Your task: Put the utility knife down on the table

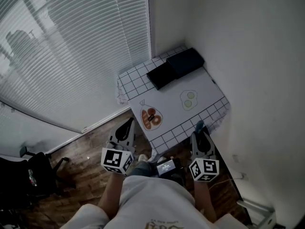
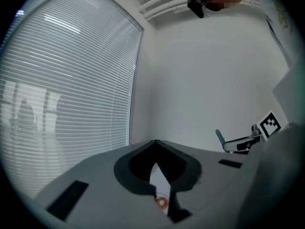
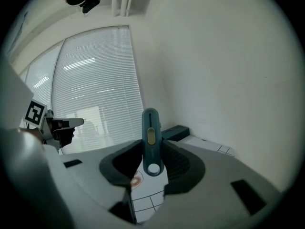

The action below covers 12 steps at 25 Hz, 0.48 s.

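A teal utility knife (image 3: 151,141) with a yellow slider stands upright between the jaws of my right gripper (image 3: 151,152), which is shut on it. In the head view that gripper (image 1: 200,133) hovers at the near edge of the small table (image 1: 212,87), the knife's tip (image 1: 199,126) poking out over the grid-pattern cloth. My left gripper (image 1: 127,127) hangs over the wooden floor left of the table. Its jaws (image 2: 155,147) are drawn together with nothing held; only a sliver of cloth shows through them. The knife (image 2: 219,138) also shows in the left gripper view.
Two flat black boxes (image 1: 175,67) lie at the table's far end. An orange food print (image 1: 151,118) and a green one (image 1: 189,99) mark the cloth. White blinds (image 1: 71,46) cover the left wall; a plain wall (image 1: 257,56) runs along the right. A black object (image 1: 28,175) stands on the floor.
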### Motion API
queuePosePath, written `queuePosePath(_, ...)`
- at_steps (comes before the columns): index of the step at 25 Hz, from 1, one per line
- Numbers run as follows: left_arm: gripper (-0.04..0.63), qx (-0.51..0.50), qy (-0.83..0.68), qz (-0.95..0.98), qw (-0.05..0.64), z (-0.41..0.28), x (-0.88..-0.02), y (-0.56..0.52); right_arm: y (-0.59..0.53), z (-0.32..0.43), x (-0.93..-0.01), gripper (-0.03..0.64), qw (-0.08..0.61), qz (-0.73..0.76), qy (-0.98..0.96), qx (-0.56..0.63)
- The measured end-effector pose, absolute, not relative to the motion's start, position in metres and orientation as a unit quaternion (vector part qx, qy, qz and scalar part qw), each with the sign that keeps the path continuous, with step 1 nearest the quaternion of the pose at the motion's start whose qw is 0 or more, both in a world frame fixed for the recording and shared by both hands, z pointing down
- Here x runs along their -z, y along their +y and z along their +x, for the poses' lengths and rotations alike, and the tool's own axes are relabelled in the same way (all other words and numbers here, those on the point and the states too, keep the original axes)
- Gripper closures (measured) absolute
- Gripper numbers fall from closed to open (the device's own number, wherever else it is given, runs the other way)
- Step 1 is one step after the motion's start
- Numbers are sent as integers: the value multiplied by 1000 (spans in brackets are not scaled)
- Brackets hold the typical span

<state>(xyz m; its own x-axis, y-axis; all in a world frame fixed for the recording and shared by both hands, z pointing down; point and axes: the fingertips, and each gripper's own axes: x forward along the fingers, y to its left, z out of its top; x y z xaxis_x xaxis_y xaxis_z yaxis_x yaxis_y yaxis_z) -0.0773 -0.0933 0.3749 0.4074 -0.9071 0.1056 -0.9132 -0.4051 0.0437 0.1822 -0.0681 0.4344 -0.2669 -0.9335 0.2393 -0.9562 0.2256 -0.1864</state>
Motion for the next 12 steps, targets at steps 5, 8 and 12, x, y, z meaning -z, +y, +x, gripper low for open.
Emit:
queuePosePath(5, 588, -38, -541, 839, 49, -80, -379, -109, -79, 178, -441, 479, 42, 604, -781, -154)
queuePosePath(8, 588, -48, -537, 841, 45, -83, -383, -120, -87, 171, -445, 479, 50, 601, -782, -158)
queuePosePath(12, 588, -64, -528, 846, 47, -81, -398, -138, -101, 163, -450, 479, 66, 596, -784, -158)
